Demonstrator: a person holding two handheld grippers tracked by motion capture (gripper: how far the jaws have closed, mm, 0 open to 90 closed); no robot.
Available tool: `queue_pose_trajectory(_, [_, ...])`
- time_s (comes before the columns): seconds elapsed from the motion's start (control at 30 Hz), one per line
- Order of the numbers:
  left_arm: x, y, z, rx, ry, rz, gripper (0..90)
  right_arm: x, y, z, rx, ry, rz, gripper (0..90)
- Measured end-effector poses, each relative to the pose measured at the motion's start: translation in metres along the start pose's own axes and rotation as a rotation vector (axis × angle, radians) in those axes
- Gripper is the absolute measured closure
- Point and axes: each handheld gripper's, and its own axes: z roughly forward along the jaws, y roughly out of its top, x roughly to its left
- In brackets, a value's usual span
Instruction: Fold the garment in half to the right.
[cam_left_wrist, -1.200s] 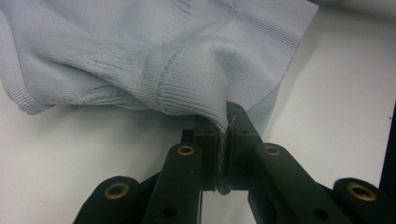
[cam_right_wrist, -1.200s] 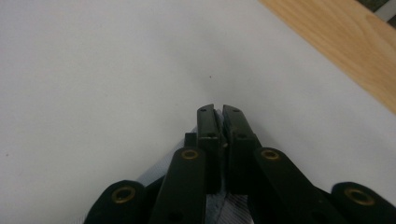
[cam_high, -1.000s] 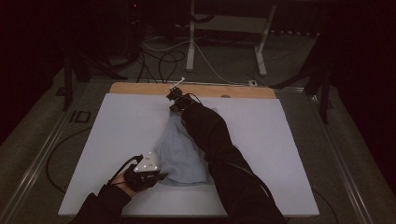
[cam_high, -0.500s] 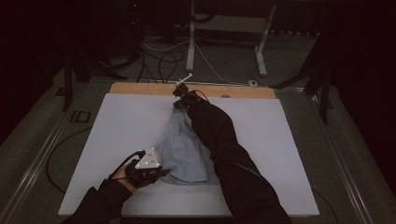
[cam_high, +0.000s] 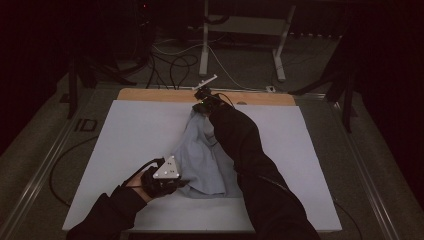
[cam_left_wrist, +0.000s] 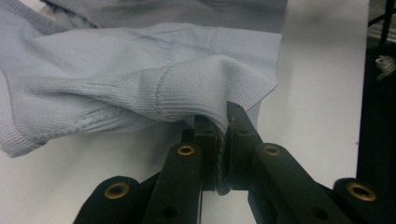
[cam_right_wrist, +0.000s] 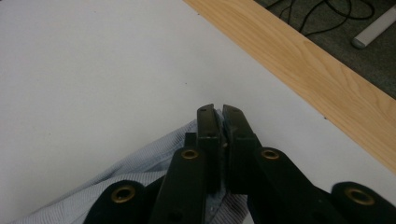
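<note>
A pale blue-grey knitted garment (cam_high: 202, 157) lies stretched on the white table top (cam_high: 130, 135), running from the near middle toward the far edge. My left gripper (cam_high: 181, 184) is at its near end, shut on a ribbed fold of the garment (cam_left_wrist: 140, 84), which bunches up between the jaws of the left gripper (cam_left_wrist: 223, 116). At the far end my right gripper (cam_high: 196, 109) is shut on the cloth's edge. In the right gripper view, the right gripper (cam_right_wrist: 218, 112) has thin striped cloth (cam_right_wrist: 140, 172) pinched between its jaws and lifted off the table.
A wooden strip (cam_high: 150, 95) runs along the table's far edge, also seen in the right gripper view as the wooden strip (cam_right_wrist: 303, 60). Beyond it are cables (cam_high: 170, 55) and white stand legs (cam_high: 280, 45) on the floor. A cable (cam_high: 60, 165) loops off the left side.
Both grippers have risen a little with the cloth still in them. The right gripper has moved toward the far edge, pulling the garment longer.
</note>
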Motion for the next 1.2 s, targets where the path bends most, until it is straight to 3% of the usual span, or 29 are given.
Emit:
queue_pose_trajectory(0.77, [-0.003,0.041,0.015,0.001,-0.066,0.106,86.4,-0.022,-0.014,-0.040,-0.049,-0.016,0.025,87.1])
queue_pose_trajectory(0.97, [-0.005,0.055,0.024,0.012,-0.092,0.145,86.3,-0.035,-0.024,-0.053,-0.060,-0.025,0.041,87.0])
queue_pose_trajectory(1.2, [-0.007,0.067,0.034,0.013,-0.108,0.163,86.3,-0.046,-0.032,-0.064,-0.072,-0.027,0.048,87.0])
